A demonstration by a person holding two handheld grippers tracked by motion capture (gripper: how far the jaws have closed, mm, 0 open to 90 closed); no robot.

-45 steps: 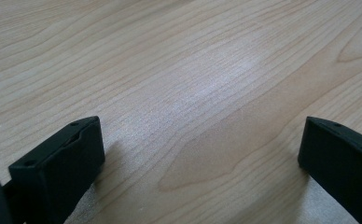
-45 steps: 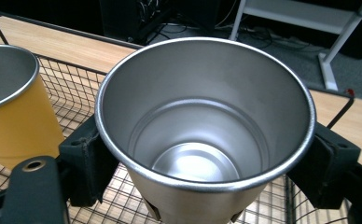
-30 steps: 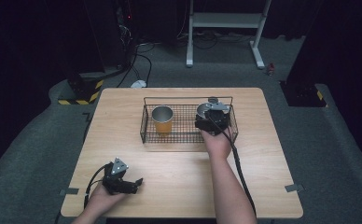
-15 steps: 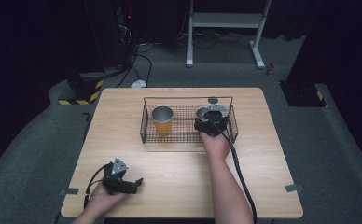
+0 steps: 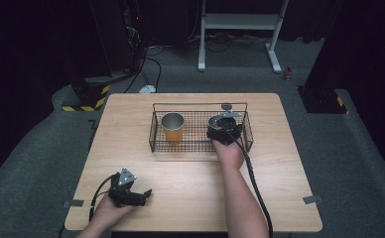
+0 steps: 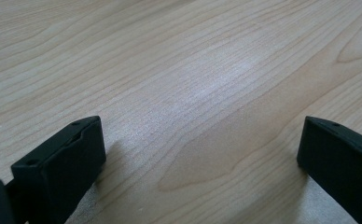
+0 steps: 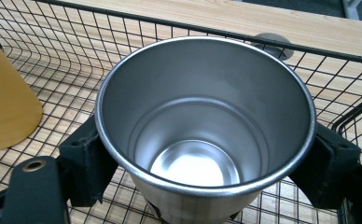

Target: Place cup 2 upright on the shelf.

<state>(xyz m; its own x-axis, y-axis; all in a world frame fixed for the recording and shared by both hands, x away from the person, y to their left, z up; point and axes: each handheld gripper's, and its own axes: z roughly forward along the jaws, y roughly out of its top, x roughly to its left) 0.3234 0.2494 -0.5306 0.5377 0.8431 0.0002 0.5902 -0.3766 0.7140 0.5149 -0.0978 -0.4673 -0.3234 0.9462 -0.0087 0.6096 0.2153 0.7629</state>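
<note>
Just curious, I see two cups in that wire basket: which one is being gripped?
The plain silver metal cup at the basket's right end, clamped between the right tool's jaws. The yellow-sided metal cup stands free at its left.

The setting is a laboratory or test studio, not a home. A single light wooden bench (image 5: pixel 190 193) stands alone on grey carpet (image 5: pixel 36 163), lit from above, with the surroundings kept dark by black drapes or panels. Tape marks (image 5: pixel 312 200) fix the bench's position on the carpet. A yellow-and-black hazard-striped base (image 5: pixel 84 101) sits at the rear left, with loose cables (image 5: pixel 146 69) trailing across the floor towards dark equipment showing a small red light. A white metal stand (image 5: pixel 240 29) stands behind the bench. The person's hand-held tongs (image 5: pixel 146 193) carry a trailing cable and a grey plate.
</note>
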